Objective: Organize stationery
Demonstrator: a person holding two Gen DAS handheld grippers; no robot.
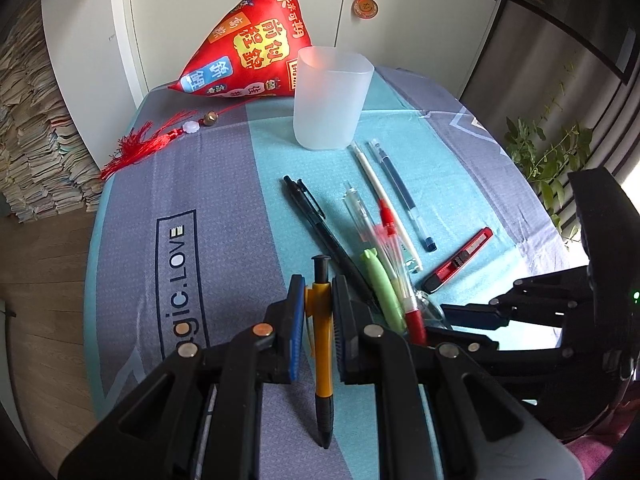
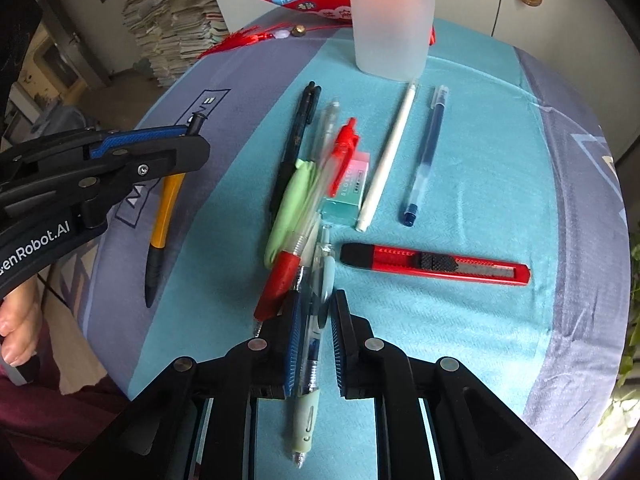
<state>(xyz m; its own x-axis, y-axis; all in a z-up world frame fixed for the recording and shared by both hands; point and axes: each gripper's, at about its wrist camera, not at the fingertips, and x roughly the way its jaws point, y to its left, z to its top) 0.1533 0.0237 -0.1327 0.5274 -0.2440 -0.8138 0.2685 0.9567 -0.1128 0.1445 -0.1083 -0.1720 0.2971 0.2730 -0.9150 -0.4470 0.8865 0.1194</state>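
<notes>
My left gripper (image 1: 318, 292) is shut on an orange pen (image 1: 322, 344) with a black tip, held just above the cloth; it shows at the left in the right wrist view too (image 2: 192, 132). My right gripper (image 2: 316, 312) points steeply down with its jaws a little apart around a clear pen with a pale green grip (image 2: 308, 396). A narrow gap shows on the pen's right side. That pen lies at the near end of a pile with a green pen (image 2: 288, 208), a red pen (image 2: 280, 280) and an eraser (image 2: 346, 196). A frosted cup (image 2: 392, 28) stands empty behind.
Loose on the teal cloth (image 2: 460, 340) lie a black pen (image 2: 294, 148), a white pen (image 2: 390, 156), a blue gel pen (image 2: 428, 152) and a red box cutter (image 2: 436, 264). A red cushion (image 1: 248, 44) with a tassel (image 1: 152, 144) sits at the back. A plant (image 1: 548, 152) stands to the right.
</notes>
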